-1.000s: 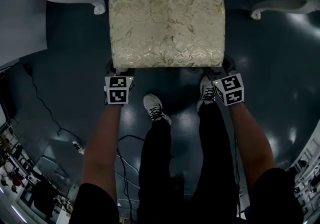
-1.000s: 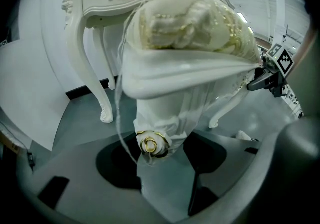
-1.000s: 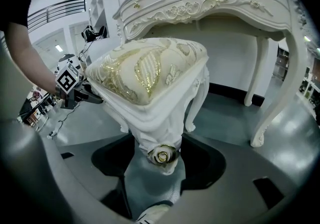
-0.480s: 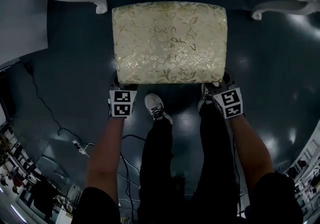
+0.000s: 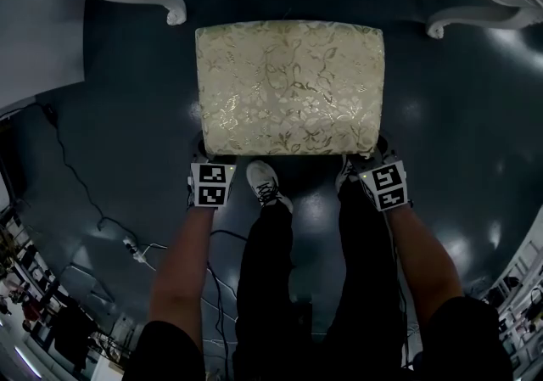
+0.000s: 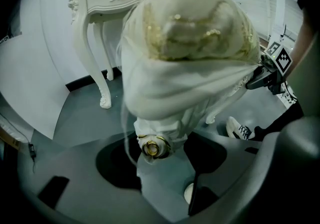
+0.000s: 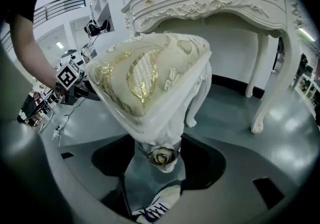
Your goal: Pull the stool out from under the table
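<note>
While the left hand-held gripper (image 6: 152, 147) and right hand-held gripper (image 7: 162, 157) each pinch a corner on its side away from the bench (image 7: 225, 3), the stool (image 5: 288, 86) lies crosswise just in front of the bench, equally near both.

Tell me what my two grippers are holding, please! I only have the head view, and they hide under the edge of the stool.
Observer: The left gripper is clamped on the stool at a near corner leg, right by a gold rose carved on it.
Operator: And the other one?
Observer: The right gripper is clamped on the other near corner leg, which has its own gold rose.
Operator: What do the legs look like?
Observer: They are white and curved. In the right gripper view, a far leg bends down to a small foot near the floor.
</note>
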A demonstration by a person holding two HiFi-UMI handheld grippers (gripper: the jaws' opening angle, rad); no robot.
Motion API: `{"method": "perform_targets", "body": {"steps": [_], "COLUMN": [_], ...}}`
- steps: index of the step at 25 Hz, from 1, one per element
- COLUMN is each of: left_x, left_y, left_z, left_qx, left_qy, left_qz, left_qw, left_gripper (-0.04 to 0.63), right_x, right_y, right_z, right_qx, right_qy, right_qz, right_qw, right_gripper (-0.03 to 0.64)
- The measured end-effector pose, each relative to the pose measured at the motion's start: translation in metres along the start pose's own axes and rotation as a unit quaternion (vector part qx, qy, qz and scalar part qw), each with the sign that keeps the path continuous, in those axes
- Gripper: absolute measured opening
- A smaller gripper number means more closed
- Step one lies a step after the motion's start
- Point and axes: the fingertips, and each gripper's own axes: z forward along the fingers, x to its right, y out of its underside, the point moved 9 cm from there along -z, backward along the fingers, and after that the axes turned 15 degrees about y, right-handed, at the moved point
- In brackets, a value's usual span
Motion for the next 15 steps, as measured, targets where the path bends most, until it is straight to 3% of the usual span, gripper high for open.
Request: {"method": "perform_targets", "body": {"steps": [4,11,14,15], "left_x": [-0.002,0.004,0.012,0.016], "left_y": [0.001,0.003,0.008,0.008], "left_z": [-0.001,-0.018,-0.038,-0.046], "left_qx": [-0.008,-0.017,-0.020,-0.023], "left_qy": [0.004,-0.003,-0.008,-0.008], "left_qz": [0.005,-0.040,-0.050,-0.052], "left_qw": [0.9999,0.9991,0.9985,0.9983], "left_gripper": [0.267,0.264,0.213,0.192], "right_x": [-0.002,-0.004,-0.001,0.001], "right_y": [-0.001,-0.007,-0.012,-0.014], "right_z": [0.000,-0.019,-0.040,-0.048], "right_qx": [-0.007,-0.045,-0.051,-0.054], "right_qy": [0.000,0.010,0.013,0.017], "right_qz": [0.000,0.037,0.039,0.040], "right_qw": [1.000,0.998,0.998,0.998], "right_gripper": [0.299,0.298,0.293,0.260]}}
